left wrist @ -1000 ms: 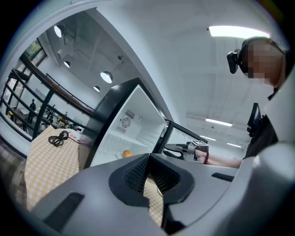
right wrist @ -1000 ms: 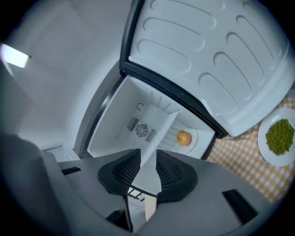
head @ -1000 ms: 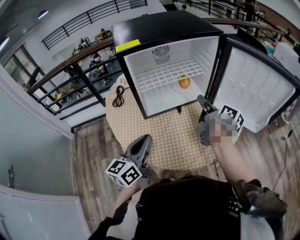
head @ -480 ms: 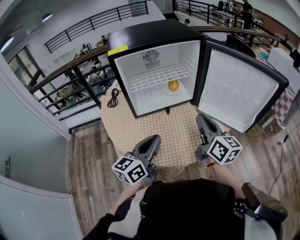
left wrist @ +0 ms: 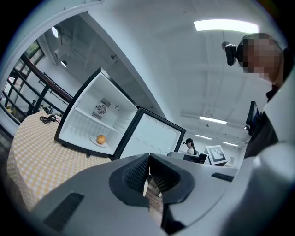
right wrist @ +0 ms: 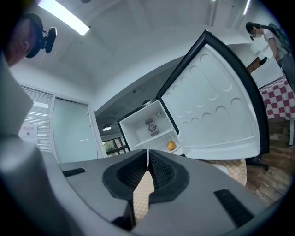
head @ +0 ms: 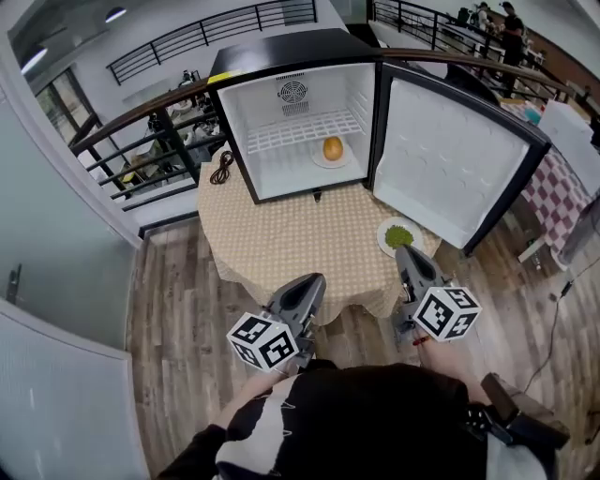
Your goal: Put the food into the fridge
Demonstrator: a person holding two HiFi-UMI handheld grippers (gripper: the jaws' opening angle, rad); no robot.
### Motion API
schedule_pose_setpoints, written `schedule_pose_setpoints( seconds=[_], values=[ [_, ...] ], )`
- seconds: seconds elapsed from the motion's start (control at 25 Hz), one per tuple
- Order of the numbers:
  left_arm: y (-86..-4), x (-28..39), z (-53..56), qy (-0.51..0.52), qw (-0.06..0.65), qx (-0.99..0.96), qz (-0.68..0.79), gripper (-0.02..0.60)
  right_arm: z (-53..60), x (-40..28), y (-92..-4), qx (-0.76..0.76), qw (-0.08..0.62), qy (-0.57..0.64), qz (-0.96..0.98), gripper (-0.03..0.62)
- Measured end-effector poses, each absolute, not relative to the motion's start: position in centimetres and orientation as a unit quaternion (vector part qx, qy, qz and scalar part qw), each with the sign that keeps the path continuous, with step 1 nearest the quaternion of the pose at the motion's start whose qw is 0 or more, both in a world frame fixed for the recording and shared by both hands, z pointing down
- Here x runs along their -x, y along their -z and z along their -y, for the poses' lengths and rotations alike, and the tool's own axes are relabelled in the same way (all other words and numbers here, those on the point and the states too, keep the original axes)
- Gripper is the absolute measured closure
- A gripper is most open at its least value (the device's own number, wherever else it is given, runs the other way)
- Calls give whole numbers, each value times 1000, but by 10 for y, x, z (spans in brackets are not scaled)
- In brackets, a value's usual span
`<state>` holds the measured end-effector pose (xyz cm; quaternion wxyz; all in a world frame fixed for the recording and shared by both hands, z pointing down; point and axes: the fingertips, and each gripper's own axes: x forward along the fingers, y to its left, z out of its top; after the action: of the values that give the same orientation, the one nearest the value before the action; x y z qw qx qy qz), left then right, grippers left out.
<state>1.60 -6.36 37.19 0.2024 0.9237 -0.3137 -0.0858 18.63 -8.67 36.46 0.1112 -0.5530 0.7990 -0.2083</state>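
A round table point(head: 281, 248) is wearing a tan dotted cloth, with a coiled black cable point(head: 222, 169) lying near its far left edge. Wood plank flooring point(head: 178, 319) is spreading beneath, and a dark railing point(head: 150, 111) is running behind. At right a red-checked cloth point(head: 553, 187) is hanging (its support is cut off), and a person point(head: 513, 28) is standing farther back.

A floor of brown wooden planks point(head: 178, 309) is laid throughout. On it a round table point(head: 281, 244) is set, covered with a cloth of small beige checks. Behind the table a dark metal railing point(head: 141, 150), topped by a wooden handrail, is run along the edge of the level. A pale frosted glass wall point(head: 56, 309) is seen to the left. At the far right a second table point(head: 553, 183) is draped in red-and-white checks. The white ceiling point(left wrist: 175, 55) is lit by long strip lamps point(left wrist: 226, 25).
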Motion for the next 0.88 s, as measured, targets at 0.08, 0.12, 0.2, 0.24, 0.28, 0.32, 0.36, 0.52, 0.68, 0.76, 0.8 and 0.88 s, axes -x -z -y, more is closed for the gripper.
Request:
schedule_pose_setpoints(
  seconds=[0.08, 0.12, 0.2, 0.24, 0.28, 0.32, 0.36, 0.52, 0.68, 0.76, 0.8, 0.88],
  values=[
    [-377, -25, 40, 90, 204, -920, 322, 568, 64, -196, -368, 548, 105, 204, -804, 576],
    [-378, -29, 29, 91, 206, -918, 326, 568, 53, -200, -369, 546, 100, 202, -807, 577],
    [-383, -35, 8, 91, 212, -915, 331, 568, 33, -204, -373, 540, 87, 200, -813, 577],
    [-386, -37, -3, 89, 214, -914, 332, 569, 24, -206, -376, 537, 82, 200, -816, 577],
    [-390, -38, -12, 86, 217, -913, 335, 569, 16, -206, -379, 533, 78, 201, -818, 577],
    [-394, -39, -20, 84, 220, -911, 338, 568, 8, -206, -383, 529, 76, 202, -821, 578],
    [-399, -40, -27, 82, 222, -910, 341, 568, 2, -207, -387, 526, 73, 203, -823, 578],
    [-402, -50, -49, 77, 219, -909, 347, 568, -20, -210, -395, 514, 67, 203, -831, 579],
    [-398, -54, -65, 77, 211, -909, 350, 568, -38, -213, -397, 517, 63, 198, -830, 579],
    [-399, -56, -73, 76, 211, -909, 350, 568, -47, -215, -399, 520, 58, 195, -830, 579],
    [-399, -57, -77, 75, 211, -910, 350, 568, -50, -216, -400, 520, 56, 194, -830, 579],
    [-400, -59, -83, 74, 211, -910, 349, 568, -57, -218, -401, 520, 57, 193, -830, 579]
  ],
)
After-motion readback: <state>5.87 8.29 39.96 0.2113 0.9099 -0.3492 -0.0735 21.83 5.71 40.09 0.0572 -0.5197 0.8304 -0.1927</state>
